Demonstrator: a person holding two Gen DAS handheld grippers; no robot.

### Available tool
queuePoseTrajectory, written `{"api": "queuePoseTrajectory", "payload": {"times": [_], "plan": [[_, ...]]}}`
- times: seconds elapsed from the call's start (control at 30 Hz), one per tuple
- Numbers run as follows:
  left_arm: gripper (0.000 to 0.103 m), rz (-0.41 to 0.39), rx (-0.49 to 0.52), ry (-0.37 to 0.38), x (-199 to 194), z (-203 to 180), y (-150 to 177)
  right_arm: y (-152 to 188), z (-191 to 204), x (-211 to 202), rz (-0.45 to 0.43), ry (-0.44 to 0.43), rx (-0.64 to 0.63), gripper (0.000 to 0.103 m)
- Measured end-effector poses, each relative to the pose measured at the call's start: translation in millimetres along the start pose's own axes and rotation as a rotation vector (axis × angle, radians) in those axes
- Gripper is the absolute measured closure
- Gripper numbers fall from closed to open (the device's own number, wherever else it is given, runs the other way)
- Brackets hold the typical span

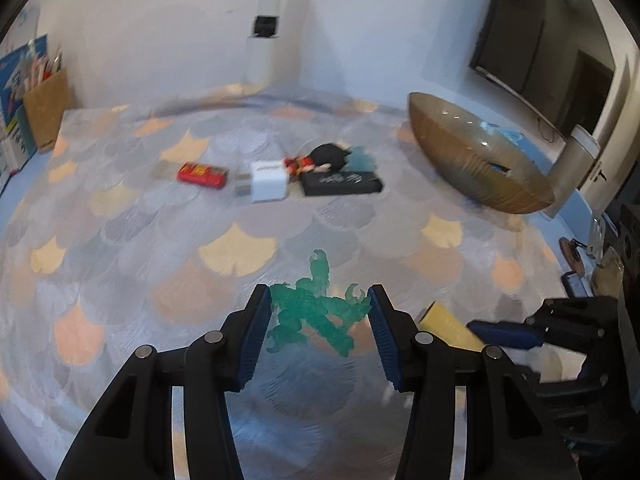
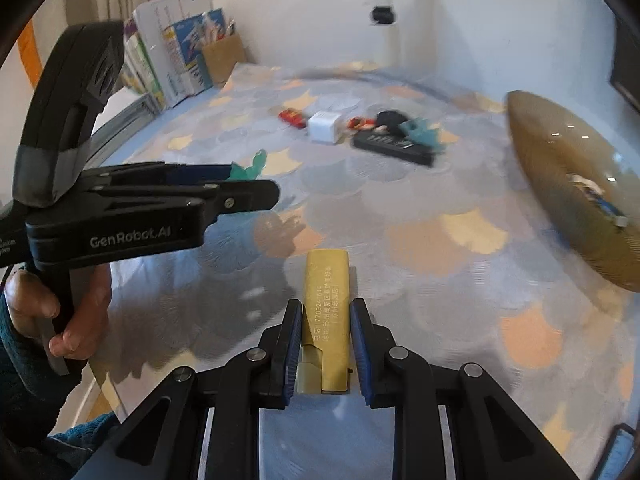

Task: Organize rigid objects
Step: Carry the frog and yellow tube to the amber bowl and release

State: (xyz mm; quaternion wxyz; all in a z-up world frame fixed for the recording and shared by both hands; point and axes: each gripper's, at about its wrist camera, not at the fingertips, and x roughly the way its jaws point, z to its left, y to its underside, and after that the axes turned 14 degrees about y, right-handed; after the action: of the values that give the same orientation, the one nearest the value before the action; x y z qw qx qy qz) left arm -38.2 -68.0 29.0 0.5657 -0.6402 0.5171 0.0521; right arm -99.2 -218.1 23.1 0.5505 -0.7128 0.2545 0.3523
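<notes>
My left gripper [image 1: 318,300] is shut on a translucent green toy figure [image 1: 316,310] and holds it above the table. My right gripper [image 2: 326,312] is shut on a gold rectangular lighter-like box [image 2: 326,312] with printed text, also lifted above the table. The gold box [image 1: 450,326] and the right gripper show at the right of the left wrist view. The left gripper [image 2: 256,184] shows at the left of the right wrist view with the green figure [image 2: 250,168] at its tip. A large brown oval bowl [image 1: 476,156] stands at the right, with something blue and white inside [image 2: 600,196].
A row of objects lies at the table's far middle: a red box [image 1: 202,174], a white charger cube [image 1: 268,180], a small doll [image 1: 316,160], a black flat box [image 1: 340,182], a teal toy [image 2: 422,130]. A cardboard holder [image 1: 46,110] and books stand at the far left.
</notes>
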Motion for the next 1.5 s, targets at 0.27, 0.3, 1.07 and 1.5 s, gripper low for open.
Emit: {"api": "queuePoseTrajectory", "payload": {"times": [0.27,0.3,1.07,1.5], "plan": [[0.057,-0.066,0.086,0.043,2,-41,-50,-21,-59,-53,-0.114,0.131,0.068,0.079],[0.056,-0.086,0.105,0.051,2,-50,-63,-28,-72,-64,-0.141,0.164,0.084,0.079],[0.056,-0.005,0.184,0.179,125,-144,-138,-47,-255,-39,-0.028,0.422,0.451,0.079],[0.021,-0.056,0.204,0.166,94,-141,-142,-49,-255,-67,-0.065,0.454,0.484,0.054]]}}
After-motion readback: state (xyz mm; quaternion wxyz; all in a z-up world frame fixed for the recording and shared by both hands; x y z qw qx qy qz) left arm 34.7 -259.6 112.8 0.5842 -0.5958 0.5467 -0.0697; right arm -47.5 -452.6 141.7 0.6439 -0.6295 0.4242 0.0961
